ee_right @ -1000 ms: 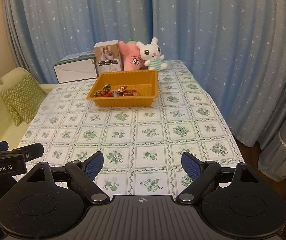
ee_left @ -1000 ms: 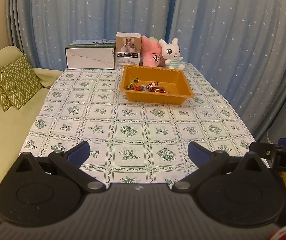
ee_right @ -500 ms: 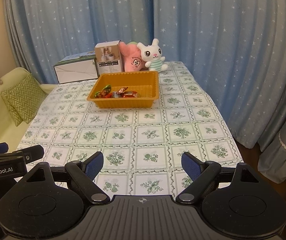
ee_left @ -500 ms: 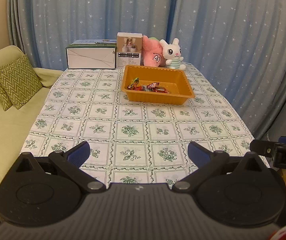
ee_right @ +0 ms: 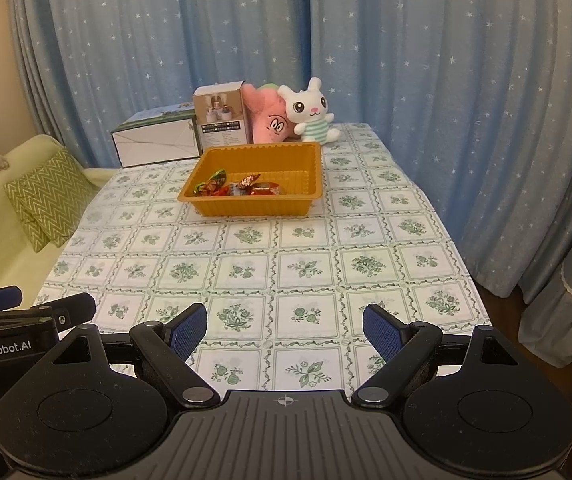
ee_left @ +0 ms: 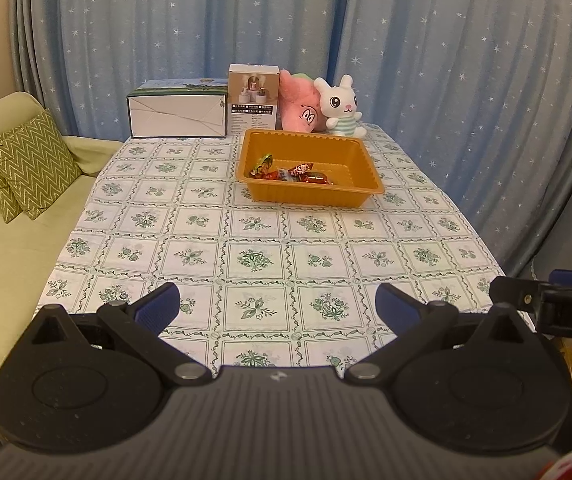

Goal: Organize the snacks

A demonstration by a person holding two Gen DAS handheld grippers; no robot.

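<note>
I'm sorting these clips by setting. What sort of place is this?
Most likely a home living room. A table under a floral tablecloth stands beside a pale green sofa with zigzag cushions, star-print blue curtains hang behind, and plush toys sit past an orange tray of snacks.

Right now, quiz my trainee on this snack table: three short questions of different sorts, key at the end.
1. True or false: the snacks lie inside the orange tray.
2. Which toy sits just behind the tray's far right corner: A) the white bunny, B) a brown bear, C) a yellow duck?
3. Fill in: both the left tongs and the right tongs are ____ and hold nothing.

Key: 1 true; 2 A; 3 open.
</note>
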